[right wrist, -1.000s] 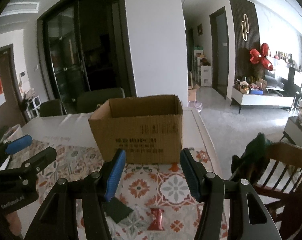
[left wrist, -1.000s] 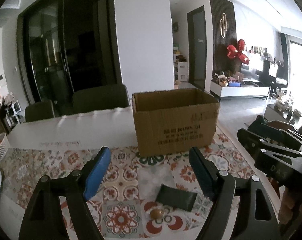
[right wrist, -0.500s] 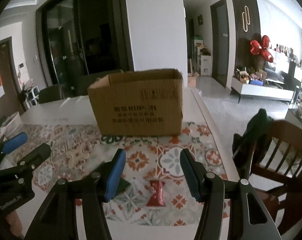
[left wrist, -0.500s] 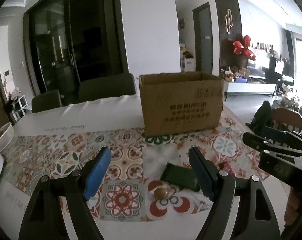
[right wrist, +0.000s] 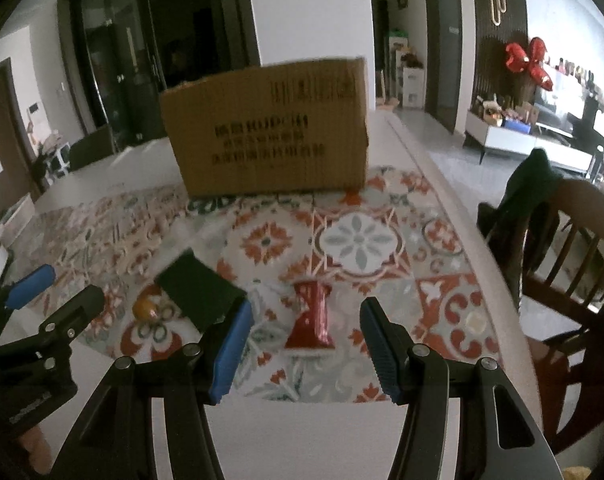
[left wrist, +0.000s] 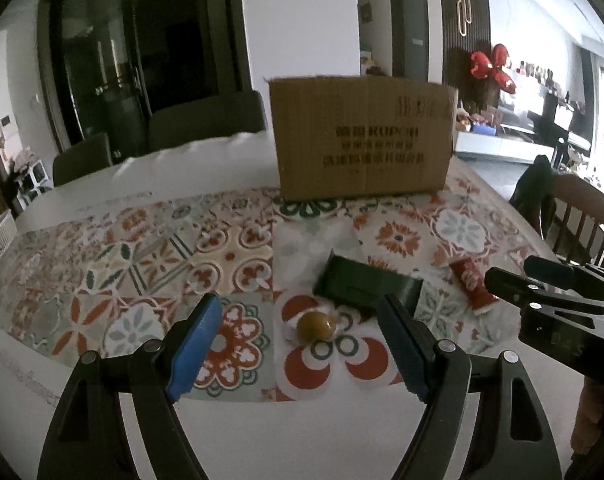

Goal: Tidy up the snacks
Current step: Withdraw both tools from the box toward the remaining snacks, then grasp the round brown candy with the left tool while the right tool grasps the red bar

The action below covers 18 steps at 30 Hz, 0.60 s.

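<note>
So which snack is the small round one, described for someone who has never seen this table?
Start at the cardboard box standing on the patterned tablecloth. In front of it lies a dark green packet, and just nearer the camera sits the small round snack. It is amber-brown and ball-shaped, while the green packet is flat and the red packet long.
</note>
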Tool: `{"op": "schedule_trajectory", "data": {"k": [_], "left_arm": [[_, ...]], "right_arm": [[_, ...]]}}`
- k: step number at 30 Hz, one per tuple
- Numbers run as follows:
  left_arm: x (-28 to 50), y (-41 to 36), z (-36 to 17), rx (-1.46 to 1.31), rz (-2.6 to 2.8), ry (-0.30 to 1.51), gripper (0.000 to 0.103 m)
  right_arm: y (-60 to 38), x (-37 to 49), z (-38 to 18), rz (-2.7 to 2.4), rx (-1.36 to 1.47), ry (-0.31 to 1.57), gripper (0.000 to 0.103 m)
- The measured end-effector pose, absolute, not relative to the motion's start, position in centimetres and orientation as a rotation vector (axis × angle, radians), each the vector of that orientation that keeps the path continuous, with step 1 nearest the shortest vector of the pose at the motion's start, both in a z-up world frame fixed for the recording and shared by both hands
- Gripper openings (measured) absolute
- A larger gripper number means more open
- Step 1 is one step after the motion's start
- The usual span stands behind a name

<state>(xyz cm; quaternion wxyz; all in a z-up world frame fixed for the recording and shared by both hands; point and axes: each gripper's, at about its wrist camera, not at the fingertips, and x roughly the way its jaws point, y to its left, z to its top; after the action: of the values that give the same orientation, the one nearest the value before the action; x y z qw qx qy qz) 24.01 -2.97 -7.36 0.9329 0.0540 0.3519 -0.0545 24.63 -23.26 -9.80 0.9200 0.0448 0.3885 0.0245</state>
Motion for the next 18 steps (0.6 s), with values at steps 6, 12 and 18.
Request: {"op": "schedule_trajectory", "data": {"k": [6,12,18], "left_arm": [[25.1,-3.5,-9.1,0.112,-0.131,0.76,0.078],[26.5,-3.3,-10.7,0.083,-0.139,0.819,0.07],[27.0,-3.3,-11.6,0.074,-0.142,0.839,0.061]], "right_arm": [[-23.4,25.4,-11.1,0.046,0.098,0.835,0.057],[-23.3,26.4,-12.3,0.046,0.09,0.872,0.057],[-23.1,27.2,-13.0,0.049,0.093,0.894,0.057]]}}
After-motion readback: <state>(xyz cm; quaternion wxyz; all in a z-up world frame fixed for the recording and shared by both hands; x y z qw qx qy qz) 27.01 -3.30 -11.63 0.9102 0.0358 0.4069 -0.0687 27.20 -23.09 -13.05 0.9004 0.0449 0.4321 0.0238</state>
